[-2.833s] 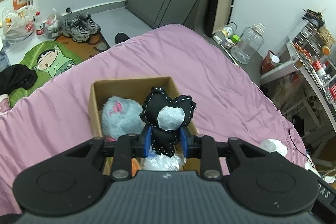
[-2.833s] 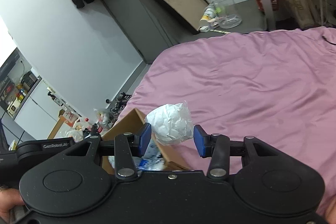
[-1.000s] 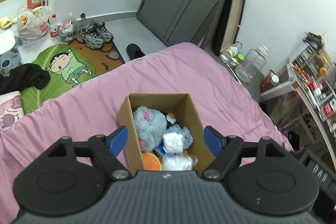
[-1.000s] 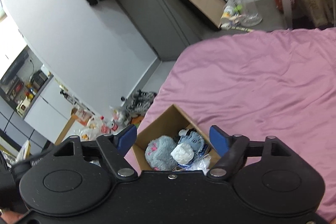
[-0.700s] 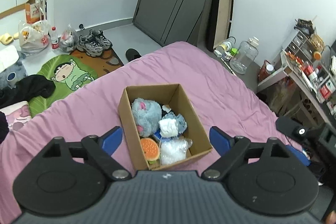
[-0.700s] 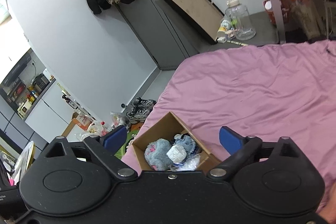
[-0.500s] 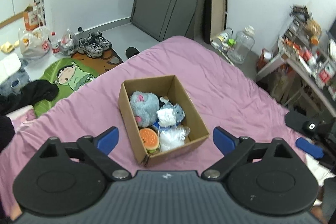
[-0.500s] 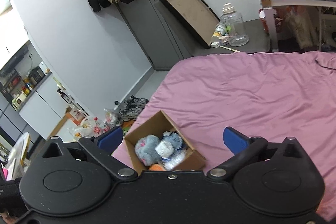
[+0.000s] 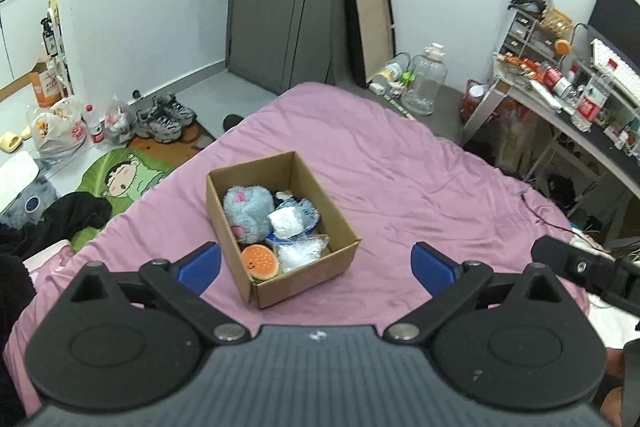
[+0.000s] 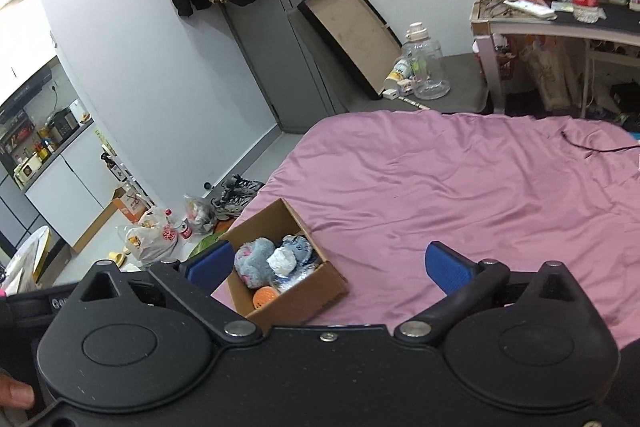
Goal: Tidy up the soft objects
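The left gripper [image 9: 316, 265] hangs well above the bed [image 9: 400, 163], its blue fingers [image 9: 199, 266] spread wide and holding nothing, which suggests its part of the sorting is done. Below and ahead sits one cardboard box [image 9: 342, 223] on the pink sheet, open at the top so soft things can be dropped in. Inside I count one grey plush toy [image 9: 246, 209], one white crumpled wad [image 9: 285, 221], one blue-grey plush [image 9: 306, 213] under it, one orange burger-shaped toy [image 9: 260, 262] and one clear plastic bag [image 9: 302, 251]; a dark item between them is too hidden to name. The right gripper [image 10: 330, 265] is likewise high, fingers [image 10: 446, 267] wide and empty. No loose soft item shows on the sheet, so the task looks about complete.
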Available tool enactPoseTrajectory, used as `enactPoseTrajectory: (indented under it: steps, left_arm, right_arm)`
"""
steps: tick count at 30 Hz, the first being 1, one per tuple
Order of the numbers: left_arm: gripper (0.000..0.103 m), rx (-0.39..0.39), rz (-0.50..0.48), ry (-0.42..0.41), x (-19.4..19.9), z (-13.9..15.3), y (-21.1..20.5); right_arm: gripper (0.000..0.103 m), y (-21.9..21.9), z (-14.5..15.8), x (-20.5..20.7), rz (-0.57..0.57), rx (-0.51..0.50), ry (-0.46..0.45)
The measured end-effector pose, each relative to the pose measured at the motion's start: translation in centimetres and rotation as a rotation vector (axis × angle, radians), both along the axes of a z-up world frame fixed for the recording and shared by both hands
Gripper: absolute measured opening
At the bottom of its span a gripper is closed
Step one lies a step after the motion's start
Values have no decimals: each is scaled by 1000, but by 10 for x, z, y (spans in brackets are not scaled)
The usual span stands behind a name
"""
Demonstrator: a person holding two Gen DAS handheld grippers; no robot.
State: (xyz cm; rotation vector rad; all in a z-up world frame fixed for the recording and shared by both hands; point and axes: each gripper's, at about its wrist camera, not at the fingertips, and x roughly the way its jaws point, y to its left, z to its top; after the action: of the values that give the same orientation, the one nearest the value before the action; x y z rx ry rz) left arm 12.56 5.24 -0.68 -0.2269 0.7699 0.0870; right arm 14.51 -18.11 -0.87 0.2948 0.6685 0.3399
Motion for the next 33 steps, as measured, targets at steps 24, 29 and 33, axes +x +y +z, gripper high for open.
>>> enactPoseTrajectory:
  steps: [24, 29, 33]
  left_arm:
    - [101, 104, -32, -82, -68, 16, -36]
    - [101, 101, -26, -86, -74, 15, -34]
    - [101, 100, -25, -82, -78, 14, -33]
  right_arm:
    - [103, -24, 13, -60, 19, -101, -48]
    - [103, -23, 15, -66, 29, -117, -55]
    - [103, -17, 14, -68, 37, -152, -53]
